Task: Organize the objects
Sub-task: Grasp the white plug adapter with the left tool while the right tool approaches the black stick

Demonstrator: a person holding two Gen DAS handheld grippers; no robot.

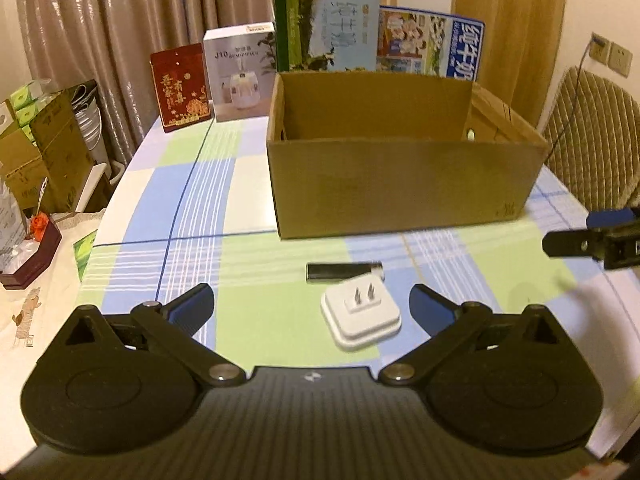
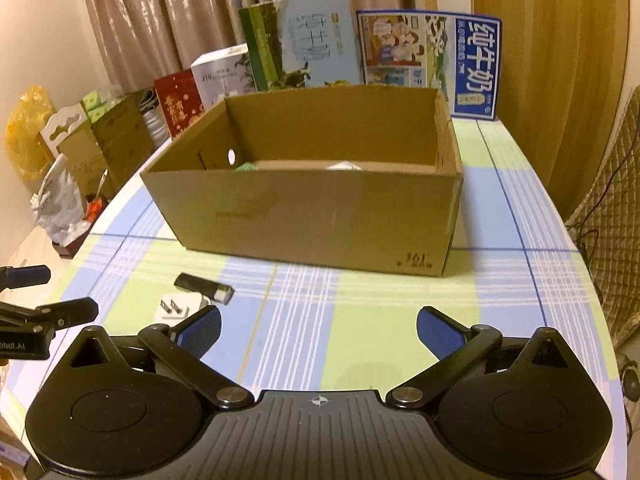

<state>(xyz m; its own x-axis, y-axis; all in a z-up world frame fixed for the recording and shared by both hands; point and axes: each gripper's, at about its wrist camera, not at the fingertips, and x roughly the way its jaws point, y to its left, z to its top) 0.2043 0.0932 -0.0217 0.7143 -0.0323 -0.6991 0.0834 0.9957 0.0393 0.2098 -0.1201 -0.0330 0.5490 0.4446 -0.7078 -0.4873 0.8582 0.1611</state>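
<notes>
Cardboard box (image 1: pixel 400 184) sits open on the checked tabletop (image 1: pixel 192 200), with something green and something white just showing inside in the right wrist view. Short of it lie a white plug (image 1: pixel 360 316), prongs up, and a black stick (image 1: pixel 344 271) just beyond the plug at its 12 o'clock. The left gripper (image 1: pixel 312 304) hangs with jaws released, the plug between its fingers but untouched. The right gripper (image 2: pixel 319 326) also has its jaws released over bare cloth, the plug at its 10 o'clock.
</notes>
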